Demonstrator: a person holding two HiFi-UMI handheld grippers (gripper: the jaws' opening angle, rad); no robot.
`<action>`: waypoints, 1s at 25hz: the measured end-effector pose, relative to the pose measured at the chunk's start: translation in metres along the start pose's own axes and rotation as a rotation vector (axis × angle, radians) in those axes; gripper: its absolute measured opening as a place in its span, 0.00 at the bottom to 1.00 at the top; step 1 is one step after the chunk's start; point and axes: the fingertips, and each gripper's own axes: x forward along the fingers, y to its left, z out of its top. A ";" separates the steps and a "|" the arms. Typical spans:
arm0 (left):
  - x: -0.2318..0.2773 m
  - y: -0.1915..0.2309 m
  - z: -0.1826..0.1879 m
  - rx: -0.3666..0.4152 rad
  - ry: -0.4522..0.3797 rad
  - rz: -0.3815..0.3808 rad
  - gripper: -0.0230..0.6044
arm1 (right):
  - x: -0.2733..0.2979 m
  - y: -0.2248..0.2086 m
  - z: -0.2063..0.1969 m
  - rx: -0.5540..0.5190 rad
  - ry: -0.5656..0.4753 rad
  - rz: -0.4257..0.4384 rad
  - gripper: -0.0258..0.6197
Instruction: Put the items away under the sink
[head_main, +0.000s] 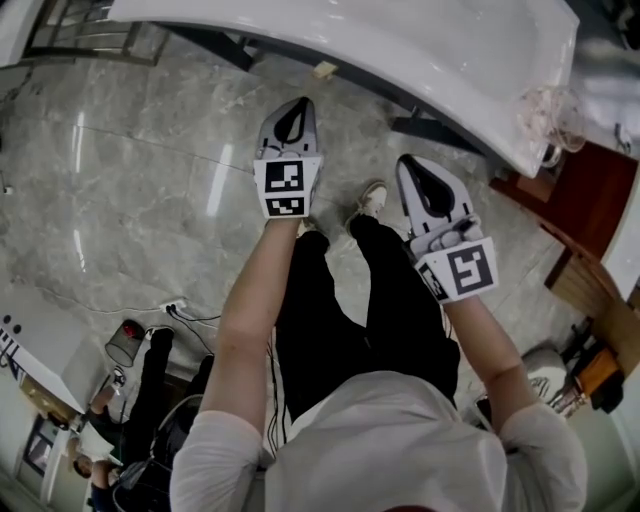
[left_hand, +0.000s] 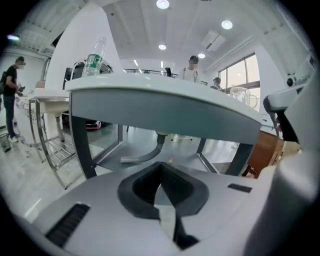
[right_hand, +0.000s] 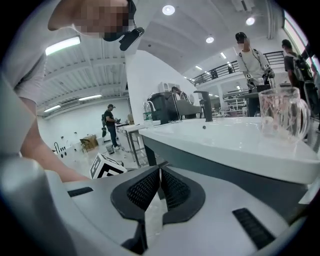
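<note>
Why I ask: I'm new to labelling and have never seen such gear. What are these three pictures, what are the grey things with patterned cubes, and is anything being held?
There is no robot here. A person stands on a marble floor and holds a hand-worked grasping tool in each hand. The head view comes from a camera on the person's head, looking down at the arms. It shows the left tool and the right tool, each carrying a cube with square markers. The other two pictures come from cameras riding on the tools, looking along their jaws. Both tools are shut and hold nothing. Ahead is a white sink on a dark frame. A glass jug stands on it, and a plastic bottle shows above its rim in the left gripper view.
</note>
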 end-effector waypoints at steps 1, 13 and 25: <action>-0.008 -0.001 0.008 -0.003 -0.008 0.002 0.04 | -0.003 0.003 0.006 0.001 -0.001 0.000 0.10; -0.104 -0.017 0.106 0.009 -0.162 0.016 0.04 | -0.026 0.028 0.073 -0.008 -0.065 0.006 0.10; -0.226 -0.054 0.186 -0.028 -0.299 0.041 0.04 | -0.101 0.025 0.139 0.005 -0.145 -0.041 0.10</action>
